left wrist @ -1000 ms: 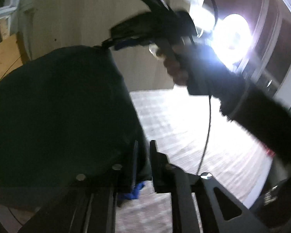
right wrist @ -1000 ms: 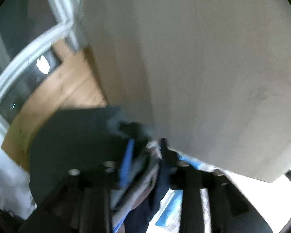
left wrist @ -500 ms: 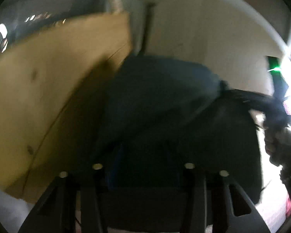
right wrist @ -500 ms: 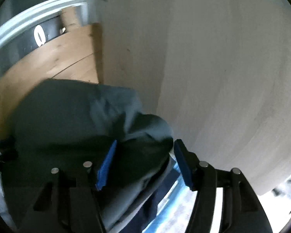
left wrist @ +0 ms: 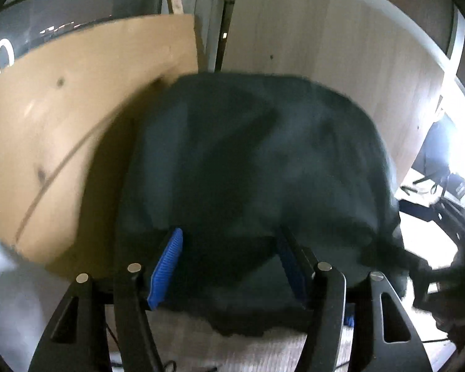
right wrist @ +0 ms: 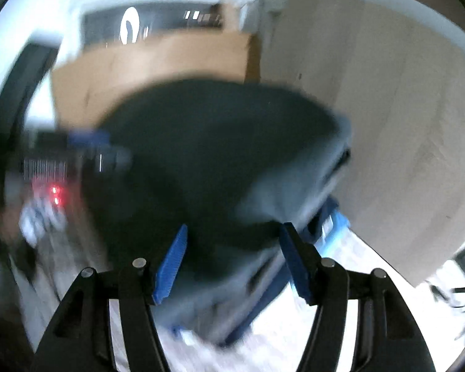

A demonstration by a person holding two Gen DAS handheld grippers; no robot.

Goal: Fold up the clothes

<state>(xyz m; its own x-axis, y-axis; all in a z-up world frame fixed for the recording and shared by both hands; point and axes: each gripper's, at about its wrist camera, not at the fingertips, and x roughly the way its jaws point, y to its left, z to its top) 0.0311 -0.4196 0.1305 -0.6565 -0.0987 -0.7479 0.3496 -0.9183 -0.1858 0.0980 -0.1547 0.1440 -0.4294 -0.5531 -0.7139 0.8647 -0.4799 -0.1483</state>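
A dark green-grey garment (left wrist: 251,167) lies bunched in front of both cameras; it also fills the middle of the right wrist view (right wrist: 220,161). My left gripper (left wrist: 229,263) is open, its blue pads spread wide, with the garment's near edge lying between them. My right gripper (right wrist: 232,260) is open too, jaws wide apart over the garment's near fold. The right view is blurred by motion. The other gripper shows as a dark shape at the left of the right wrist view (right wrist: 77,161) and at the lower right of the left wrist view (left wrist: 443,282).
A tan plywood board (left wrist: 65,117) leans at the left. A pale wood panel (left wrist: 341,49) stands behind the garment, also in the right wrist view (right wrist: 396,130). Blue clothing (right wrist: 331,220) lies under the garment. A bright window (left wrist: 462,148) and dark equipment sit at right.
Both grippers were shut on the garment, holding it up; both have since opened and let go. The garment has dropped and settled in front of them, and both cameras swung round.
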